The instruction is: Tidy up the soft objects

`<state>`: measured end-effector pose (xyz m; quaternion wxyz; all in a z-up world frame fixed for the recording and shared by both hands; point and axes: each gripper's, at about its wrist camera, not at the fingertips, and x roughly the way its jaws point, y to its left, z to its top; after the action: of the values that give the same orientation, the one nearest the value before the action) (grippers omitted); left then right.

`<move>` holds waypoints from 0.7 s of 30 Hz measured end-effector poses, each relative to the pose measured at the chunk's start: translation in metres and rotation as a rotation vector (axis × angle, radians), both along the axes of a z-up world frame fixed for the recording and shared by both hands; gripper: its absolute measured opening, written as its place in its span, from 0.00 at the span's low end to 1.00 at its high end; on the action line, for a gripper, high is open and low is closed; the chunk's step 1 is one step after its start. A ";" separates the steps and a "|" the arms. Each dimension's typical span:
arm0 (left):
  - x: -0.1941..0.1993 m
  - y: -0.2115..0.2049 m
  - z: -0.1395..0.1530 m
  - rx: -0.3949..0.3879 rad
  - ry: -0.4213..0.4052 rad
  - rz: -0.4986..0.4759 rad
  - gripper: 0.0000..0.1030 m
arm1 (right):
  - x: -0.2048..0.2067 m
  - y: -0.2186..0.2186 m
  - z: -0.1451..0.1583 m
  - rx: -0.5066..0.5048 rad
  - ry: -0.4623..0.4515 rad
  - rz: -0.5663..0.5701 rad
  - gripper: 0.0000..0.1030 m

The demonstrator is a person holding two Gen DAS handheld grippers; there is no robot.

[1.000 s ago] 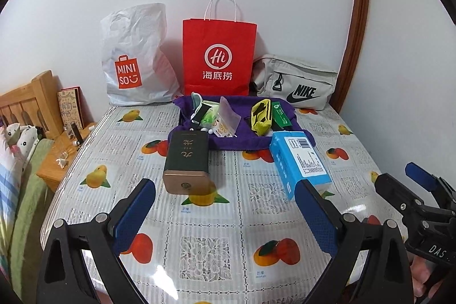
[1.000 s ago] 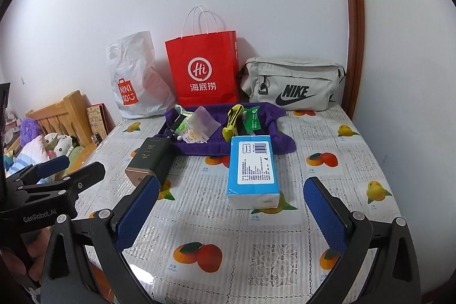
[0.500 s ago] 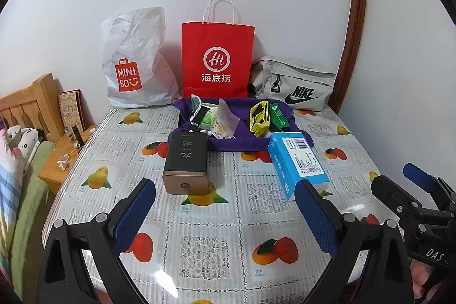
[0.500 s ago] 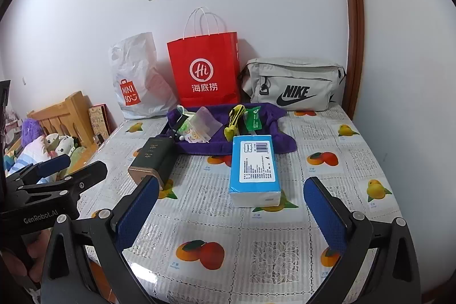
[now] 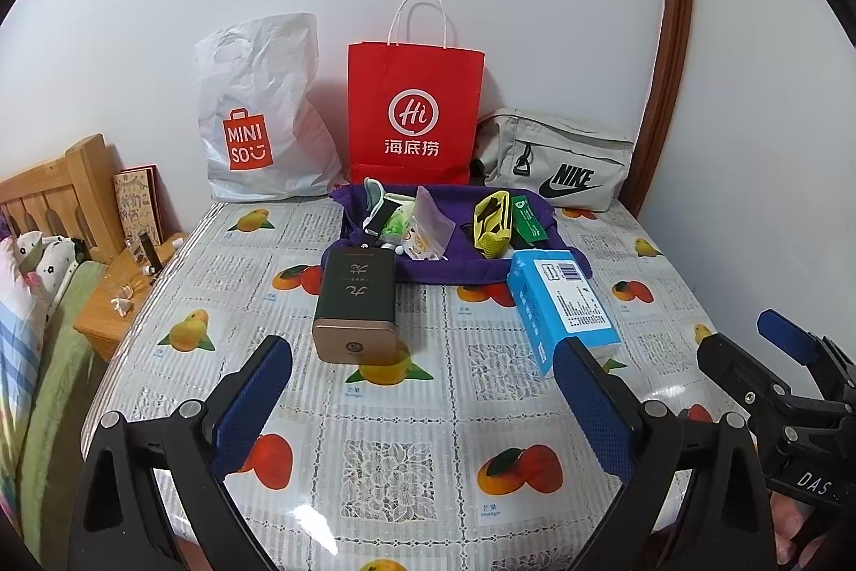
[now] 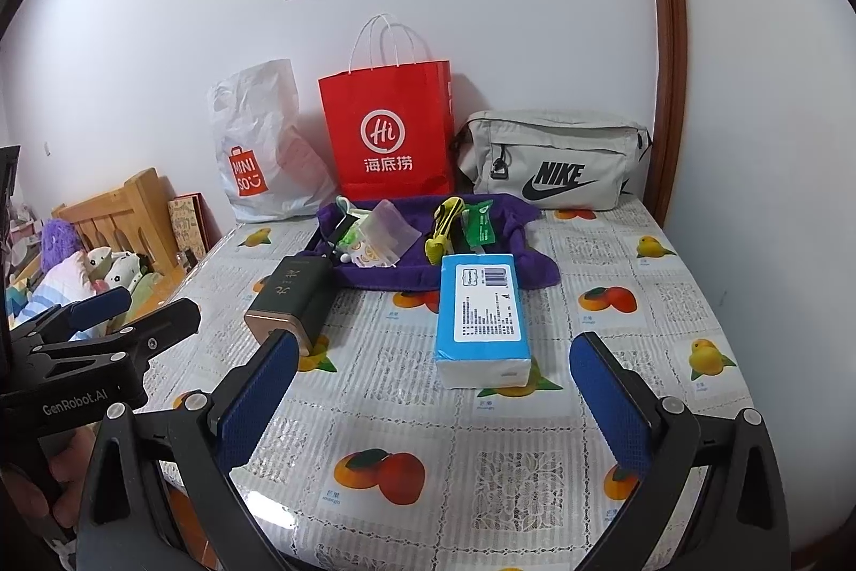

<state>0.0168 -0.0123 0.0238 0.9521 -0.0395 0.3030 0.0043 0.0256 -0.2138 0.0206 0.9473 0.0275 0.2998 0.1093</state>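
A blue tissue pack point(image 6: 483, 318) lies on the fruit-print tablecloth point(image 6: 508, 464); it also shows in the left wrist view point(image 5: 560, 306). A dark green box point(image 5: 356, 303) lies left of it and shows in the right wrist view too point(image 6: 291, 298). Behind them a purple cloth point(image 5: 449, 268) holds small packets and a yellow pouch point(image 5: 489, 228). My left gripper point(image 5: 422, 405) is open and empty, short of the box. My right gripper point(image 6: 428, 405) is open and empty, short of the tissue pack.
A white Miniso bag point(image 5: 257, 116), a red paper bag point(image 5: 414, 111) and a grey Nike bag point(image 5: 556, 167) stand against the back wall. A wooden bed frame point(image 5: 53, 191) and bedding are at the left. The table edge drops off left and right.
Both grippers have risen and pulled back slightly; the objects sit a little lower and farther in each view. Nothing was grasped or moved.
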 end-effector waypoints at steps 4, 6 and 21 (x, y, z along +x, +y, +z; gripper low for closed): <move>-0.001 0.000 0.001 0.001 -0.001 -0.004 0.96 | -0.001 0.001 0.000 -0.001 0.000 0.002 0.97; -0.001 0.000 0.001 0.001 -0.003 -0.004 0.96 | -0.002 0.000 0.000 0.002 -0.002 0.001 0.97; -0.003 -0.002 0.000 0.001 -0.001 -0.006 0.96 | -0.002 0.000 0.000 0.001 -0.003 0.002 0.97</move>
<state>0.0134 -0.0142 0.0243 0.9523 -0.0381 0.3027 0.0017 0.0234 -0.2139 0.0204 0.9477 0.0277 0.2982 0.1104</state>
